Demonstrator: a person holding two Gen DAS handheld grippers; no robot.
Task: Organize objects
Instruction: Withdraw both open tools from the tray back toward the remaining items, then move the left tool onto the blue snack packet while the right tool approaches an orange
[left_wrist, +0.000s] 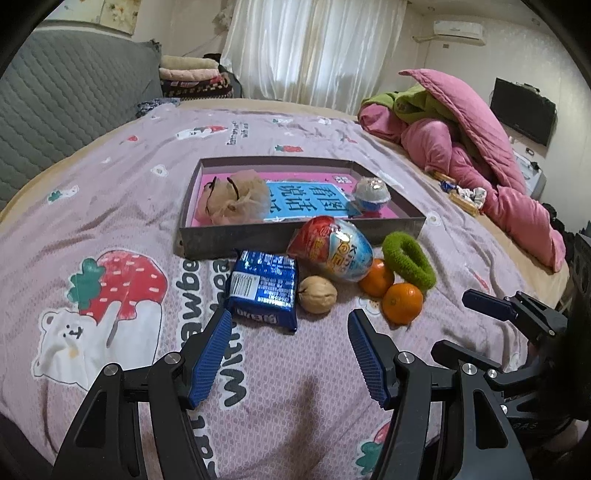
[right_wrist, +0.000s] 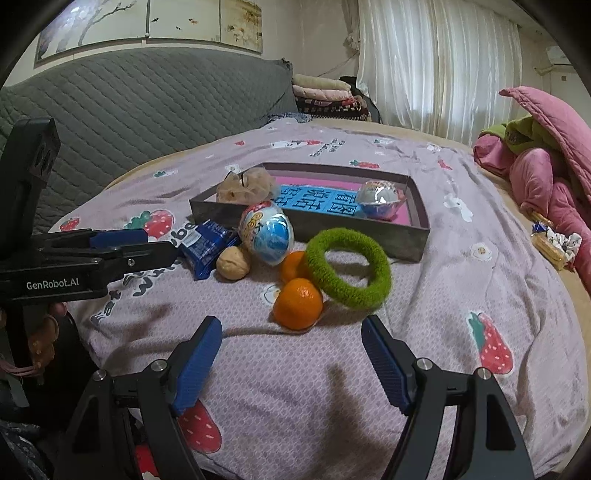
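A shallow grey box (left_wrist: 295, 233) (right_wrist: 369, 229) lies on the bed with a beige mesh pouch (left_wrist: 236, 201) (right_wrist: 245, 188) and a small blue-white cup (left_wrist: 371, 194) (right_wrist: 380, 197) inside. In front of it lie a blue snack pack (left_wrist: 264, 286) (right_wrist: 207, 245), a walnut (left_wrist: 317, 294) (right_wrist: 232, 263), a toy egg (left_wrist: 332, 249) (right_wrist: 267, 234), two oranges (left_wrist: 402, 302) (right_wrist: 298, 303) and a green fuzzy ring (left_wrist: 408, 264) (right_wrist: 349, 273). My left gripper (left_wrist: 290, 325) is open just short of the walnut. My right gripper (right_wrist: 291, 332) is open just short of the near orange.
The bed has a pink strawberry sheet (left_wrist: 129, 221) (right_wrist: 461, 277). A pink and green quilt (left_wrist: 461, 147) (right_wrist: 546, 166) is heaped at the right, with small wrappers (left_wrist: 465, 195) (right_wrist: 554, 242) beside it. A grey headboard (left_wrist: 55, 110) (right_wrist: 147, 103) stands at the left.
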